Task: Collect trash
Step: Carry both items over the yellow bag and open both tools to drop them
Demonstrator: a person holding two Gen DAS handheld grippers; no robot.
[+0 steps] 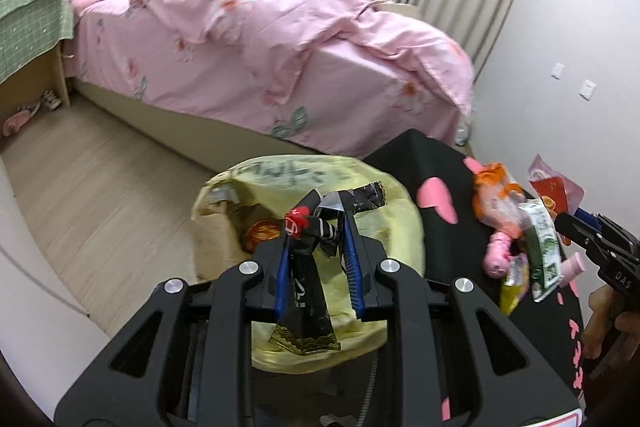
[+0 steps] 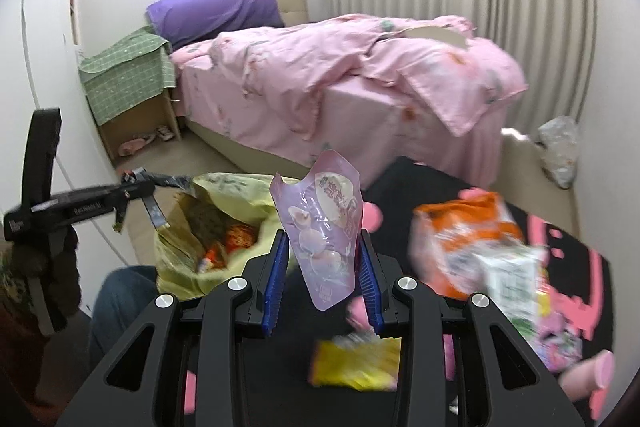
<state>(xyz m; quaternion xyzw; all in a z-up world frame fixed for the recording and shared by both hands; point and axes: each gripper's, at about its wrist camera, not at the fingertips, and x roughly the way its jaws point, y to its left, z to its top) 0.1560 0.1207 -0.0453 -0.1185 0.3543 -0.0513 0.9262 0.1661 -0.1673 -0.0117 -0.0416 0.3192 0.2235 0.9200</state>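
My left gripper (image 1: 316, 223) is shut on a bunch of black snack wrappers (image 1: 308, 291), one with a red end. It hangs over the open yellow trash bag (image 1: 372, 211), which lines a cardboard box. In the right wrist view my right gripper (image 2: 322, 235) is shut on a lilac snack pouch (image 2: 324, 227) that stands upright between the blue pads. The yellow trash bag (image 2: 224, 195) lies to its left, with the left gripper (image 2: 132, 183) above the bag's rim. The right gripper (image 1: 568, 219) shows at the right edge of the left wrist view.
On the black table (image 2: 424, 183) with its pink pattern lie an orange packet (image 2: 460, 235), a green-white packet (image 2: 508, 275), a yellow packet (image 2: 356, 367) and a pink cylinder (image 2: 592, 375). Behind stand a bed (image 1: 260, 39) under pink covers, a curtain and a green-covered box (image 2: 124, 79).
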